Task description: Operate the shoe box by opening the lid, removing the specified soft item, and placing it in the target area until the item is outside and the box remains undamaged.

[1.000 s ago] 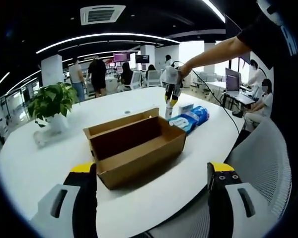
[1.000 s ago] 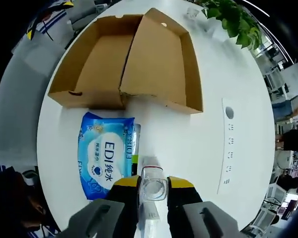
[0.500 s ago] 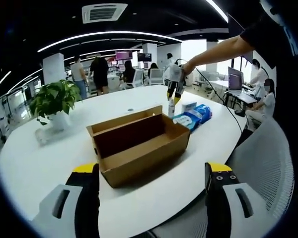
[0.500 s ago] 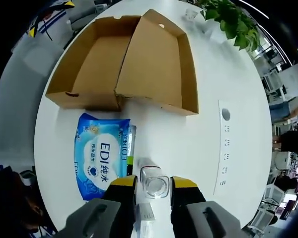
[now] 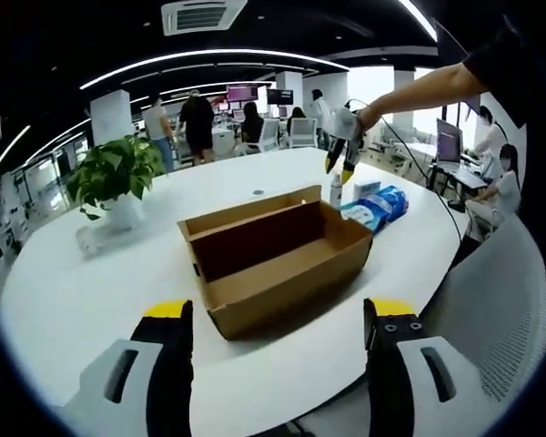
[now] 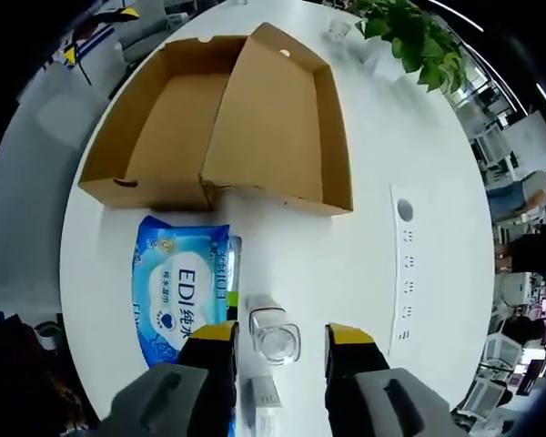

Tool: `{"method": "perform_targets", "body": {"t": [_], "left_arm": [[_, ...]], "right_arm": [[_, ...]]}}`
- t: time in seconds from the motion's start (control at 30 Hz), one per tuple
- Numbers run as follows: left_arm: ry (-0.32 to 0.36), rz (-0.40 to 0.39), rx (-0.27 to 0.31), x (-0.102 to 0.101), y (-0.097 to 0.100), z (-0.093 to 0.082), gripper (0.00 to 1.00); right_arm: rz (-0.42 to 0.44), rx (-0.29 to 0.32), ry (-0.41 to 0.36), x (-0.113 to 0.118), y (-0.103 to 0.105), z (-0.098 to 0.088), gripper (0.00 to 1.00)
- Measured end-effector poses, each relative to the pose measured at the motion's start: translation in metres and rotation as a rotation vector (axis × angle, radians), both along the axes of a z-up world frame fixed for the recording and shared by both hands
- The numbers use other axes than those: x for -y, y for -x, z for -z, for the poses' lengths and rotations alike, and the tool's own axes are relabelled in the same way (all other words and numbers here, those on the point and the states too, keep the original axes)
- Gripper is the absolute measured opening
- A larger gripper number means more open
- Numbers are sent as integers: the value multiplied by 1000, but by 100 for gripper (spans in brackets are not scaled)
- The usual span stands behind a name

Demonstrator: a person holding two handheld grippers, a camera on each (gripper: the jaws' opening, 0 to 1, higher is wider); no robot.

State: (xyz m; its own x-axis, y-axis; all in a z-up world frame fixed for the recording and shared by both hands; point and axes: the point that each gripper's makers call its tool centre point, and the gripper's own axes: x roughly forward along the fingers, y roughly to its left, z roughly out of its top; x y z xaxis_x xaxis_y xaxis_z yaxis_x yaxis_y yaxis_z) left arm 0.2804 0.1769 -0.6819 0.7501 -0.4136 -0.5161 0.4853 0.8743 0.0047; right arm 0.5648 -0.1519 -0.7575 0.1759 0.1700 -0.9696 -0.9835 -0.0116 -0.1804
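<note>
Cardboard shoe box [image 6: 220,118] sits open and empty on the white surface [image 6: 419,137], lid folded back; the blue wipes pack [image 6: 180,282], presumably the soft item, lies outside it at 6 o'clock from the box in the right gripper view; beside it stands a small clear bottle [image 6: 274,334] between the right claw [image 6: 280,337], whose jaws are spread apart from it; the left claw [image 5: 271,314] hangs wide and empty before the box [image 5: 278,255]; withdrawing carelessly could tip the bottle, since a jaw passes just beside it.
</note>
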Motion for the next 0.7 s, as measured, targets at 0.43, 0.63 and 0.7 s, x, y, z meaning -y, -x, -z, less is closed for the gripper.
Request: {"method": "perform_targets", "body": {"t": [0.43,0.63,0.7], "left_arm": [[5,-82,-43,-22,-32,17,67],[51,-140,-63,-26,-50,20,57],[48,-181,-87,-33,-56,25,51]], "right_arm": [[194,-22,-155,-22,-9,-12,54],[300,-15,-230,-30,-19,-18,63],[351,-17,-279,-38,-22,-22,64]]}}
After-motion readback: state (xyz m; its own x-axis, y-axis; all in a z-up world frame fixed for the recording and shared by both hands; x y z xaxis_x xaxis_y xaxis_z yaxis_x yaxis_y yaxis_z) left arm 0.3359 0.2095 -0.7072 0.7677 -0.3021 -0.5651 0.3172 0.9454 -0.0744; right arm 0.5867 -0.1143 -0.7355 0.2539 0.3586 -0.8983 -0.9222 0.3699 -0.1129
